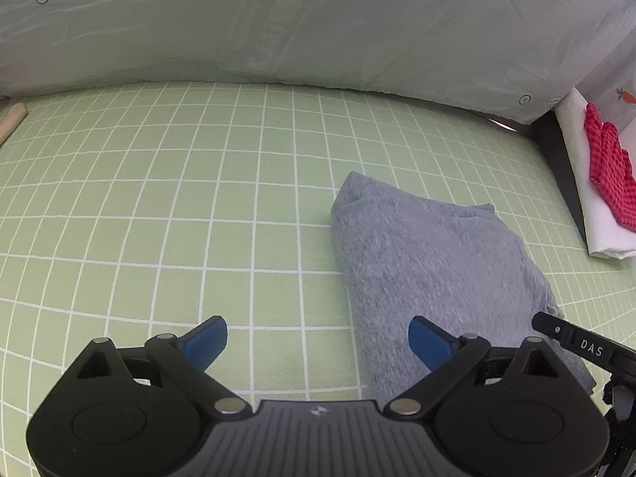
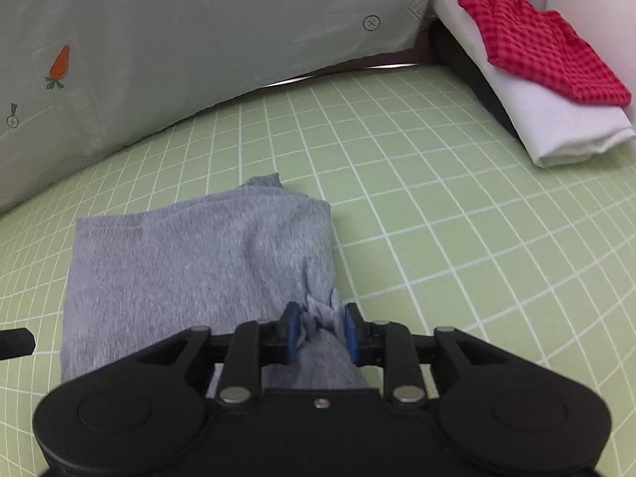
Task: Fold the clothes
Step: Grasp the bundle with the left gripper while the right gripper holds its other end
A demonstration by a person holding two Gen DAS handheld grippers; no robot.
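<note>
- My left gripper point(image 1: 318, 342) hangs over the worktop point(image 1: 159, 198), a green mat ruled with a white grid; its jaws stand wide apart with nothing between them
- One blue pad of that gripper sits over bare grid, the other over the near edge of the grey garment point(image 1: 429, 262)
- My right gripper point(image 2: 320, 332) has its jaws partly closed around a bunched fold of the grey garment point(image 2: 198, 262); the cloth is puckered between the blue pads, and both pads look to be pressing on it
- The grey garment lies folded into a rough rectangle on the mat, near the middle of it, with a small flap sticking out at its far edge
- In the left wrist view a black part marked with white letters pokes in at the right edge, over the garment's near corner; I take it for part of the right gripper but cannot be sure
- Behind the mat hangs a pale green cloth point(image 2: 198, 39) printed with a carrot point(image 2: 59, 64) and small circled crosses
- At the far right of the worktop sits a folded white cloth point(image 2: 556, 119), and a red checked cloth point(image 2: 536, 51) lies on top of it, well apart from the grey garment
- A pale wooden piece point(image 1: 12, 119) shows at the left edge of the left wrist view; I cannot tell what it is
</note>
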